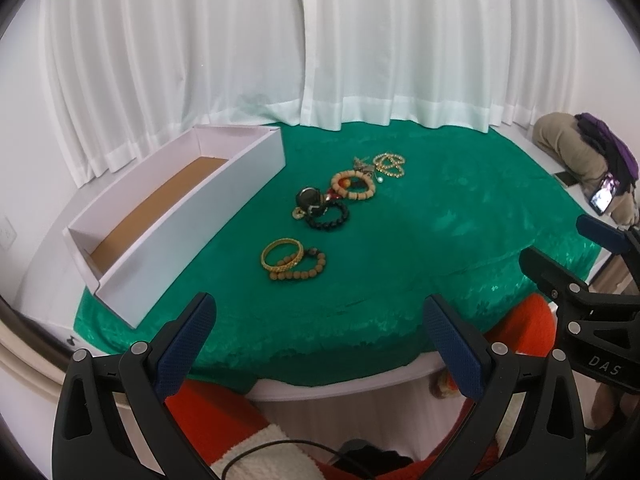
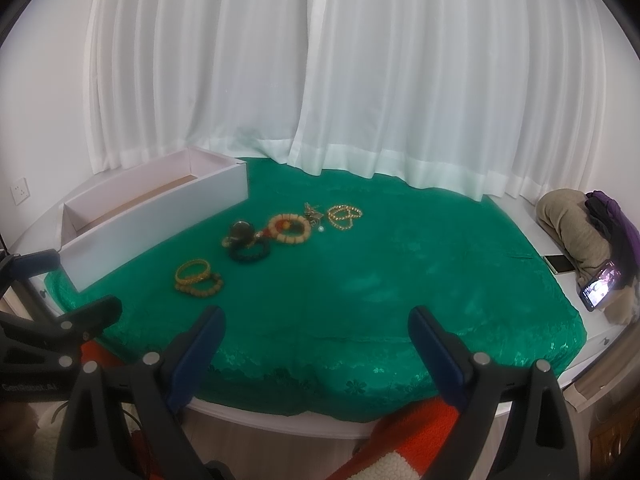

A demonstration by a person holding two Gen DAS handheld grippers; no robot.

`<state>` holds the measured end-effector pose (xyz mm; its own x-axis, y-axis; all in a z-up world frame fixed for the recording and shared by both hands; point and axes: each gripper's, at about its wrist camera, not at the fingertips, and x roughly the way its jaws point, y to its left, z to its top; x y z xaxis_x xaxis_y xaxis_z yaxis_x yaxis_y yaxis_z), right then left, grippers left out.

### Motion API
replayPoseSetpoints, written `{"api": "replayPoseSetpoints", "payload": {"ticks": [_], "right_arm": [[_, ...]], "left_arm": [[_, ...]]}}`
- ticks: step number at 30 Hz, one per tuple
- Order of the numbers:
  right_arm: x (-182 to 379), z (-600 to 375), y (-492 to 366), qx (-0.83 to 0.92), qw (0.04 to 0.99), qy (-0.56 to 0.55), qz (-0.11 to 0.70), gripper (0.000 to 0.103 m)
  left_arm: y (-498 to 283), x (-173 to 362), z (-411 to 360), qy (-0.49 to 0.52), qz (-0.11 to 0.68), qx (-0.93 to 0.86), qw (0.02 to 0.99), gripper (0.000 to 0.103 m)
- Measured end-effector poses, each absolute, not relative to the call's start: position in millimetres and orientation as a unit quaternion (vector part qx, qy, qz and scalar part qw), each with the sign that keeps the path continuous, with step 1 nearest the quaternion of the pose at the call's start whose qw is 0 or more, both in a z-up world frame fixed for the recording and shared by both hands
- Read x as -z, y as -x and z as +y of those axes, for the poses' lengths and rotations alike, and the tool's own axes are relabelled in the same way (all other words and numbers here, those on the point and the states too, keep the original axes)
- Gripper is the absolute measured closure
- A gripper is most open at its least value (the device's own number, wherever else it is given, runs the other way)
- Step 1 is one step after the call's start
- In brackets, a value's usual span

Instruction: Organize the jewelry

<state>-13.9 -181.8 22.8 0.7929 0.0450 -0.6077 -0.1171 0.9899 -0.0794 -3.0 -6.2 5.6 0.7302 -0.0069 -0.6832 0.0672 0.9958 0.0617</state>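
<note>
Holding both tools back at the near edge of the green cloth [image 1: 420, 232], I note my left gripper [image 1: 320, 344] and right gripper [image 2: 316, 344] each stand with fingers wide apart, gripping nothing. Jewelry lies in a loose row on the cloth: gold bangles [image 1: 282, 254] resting against a brown bead bracelet [image 1: 300, 270], a black bead bracelet [image 1: 330, 218], a tan bead bracelet [image 1: 354, 186], and gold chains [image 1: 389, 165] farthest off. A white box [image 1: 188, 220] sits open at left, holding no jewelry.

Ahead of the grippers, a glossy embossed green cloth [image 1: 440, 232] bears shiny gold metal bangles [image 1: 281, 254], matt wooden beads [image 1: 352, 185], and a smooth white card box [image 1: 192, 236], brown inside.
</note>
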Motion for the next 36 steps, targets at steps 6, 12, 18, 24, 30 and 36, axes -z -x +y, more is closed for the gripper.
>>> {"api": "replayPoseSetpoints", "payload": {"ticks": [6,12,18,24,30,36], "right_arm": [[-23,-180,11,-0.043,0.946,0.049,0.319,0.009],[-23,-175,8,-0.043,0.946,0.049,0.316,0.009],[-22,-173,5,-0.046,0.946,0.049,0.316,0.009],[-21,-168,-1,-0.050,0.947,0.045,0.315,0.009],[-20,-169,4,-0.060,0.949,0.043,0.305,0.009],[-17,-168,2,-0.068,0.950,0.048,0.302,0.009]], "left_arm": [[2,-8,-7,-0.044,0.365,0.020,0.930,0.000],[2,-8,-8,-0.043,0.366,0.021,0.929,0.000],[1,-11,-11,-0.044,0.364,0.024,0.930,0.000],[-3,-12,-4,-0.027,0.364,0.026,0.931,0.000],[-7,-9,13,0.002,0.369,0.020,0.929,0.000],[-9,-8,21,0.000,0.367,0.009,0.930,0.000]]}}
